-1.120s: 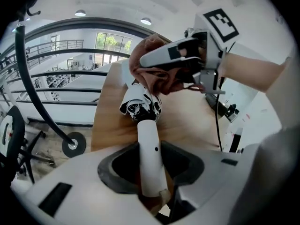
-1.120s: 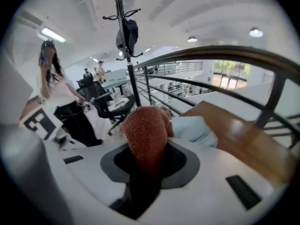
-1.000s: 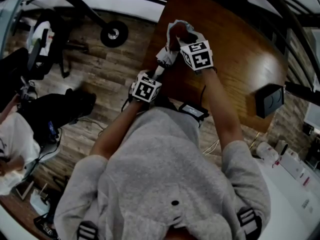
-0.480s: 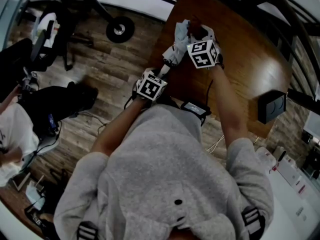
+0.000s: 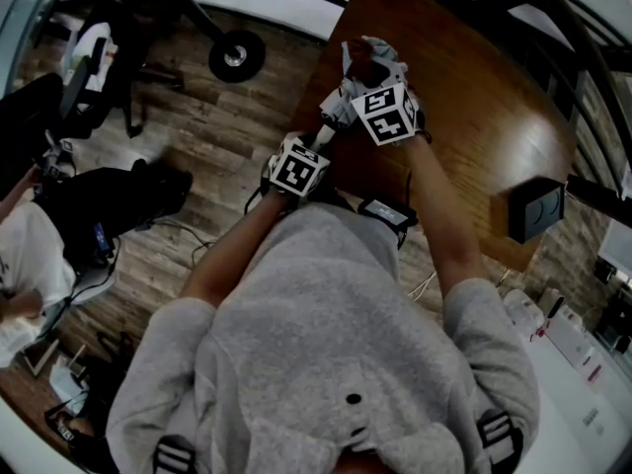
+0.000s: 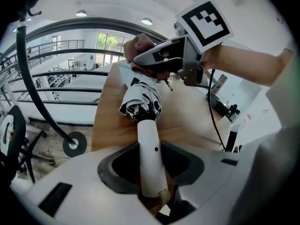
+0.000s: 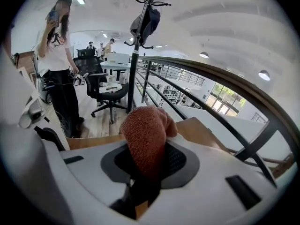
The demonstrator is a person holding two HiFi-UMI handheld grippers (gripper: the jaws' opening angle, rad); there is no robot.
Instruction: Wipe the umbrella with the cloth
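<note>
A folded white and black umbrella [image 6: 141, 100] points away from me over the wooden table [image 5: 474, 97]. Its white handle [image 6: 151, 153] runs down between the jaws of my left gripper [image 6: 152, 179], which is shut on it. My right gripper [image 5: 370, 67] is shut on a rust-red cloth [image 7: 146, 137] that bulges out past its jaws. In the left gripper view that gripper and cloth [image 6: 143, 43] press on the far upper part of the umbrella. In the head view the umbrella [image 5: 336, 112] shows between the two marker cubes.
A black box [image 5: 533, 205] sits on the table's right side. Metal railings [image 7: 211, 93] run past the table's far edge. A wheeled stand base [image 5: 235, 55] rests on the floor at left. People [image 7: 61, 78] and office chairs [image 7: 101, 90] are farther off.
The right gripper with the cloth slid out along the umbrella toward its far end, then came back a little toward the handle. The left gripper kept its hold.
</note>
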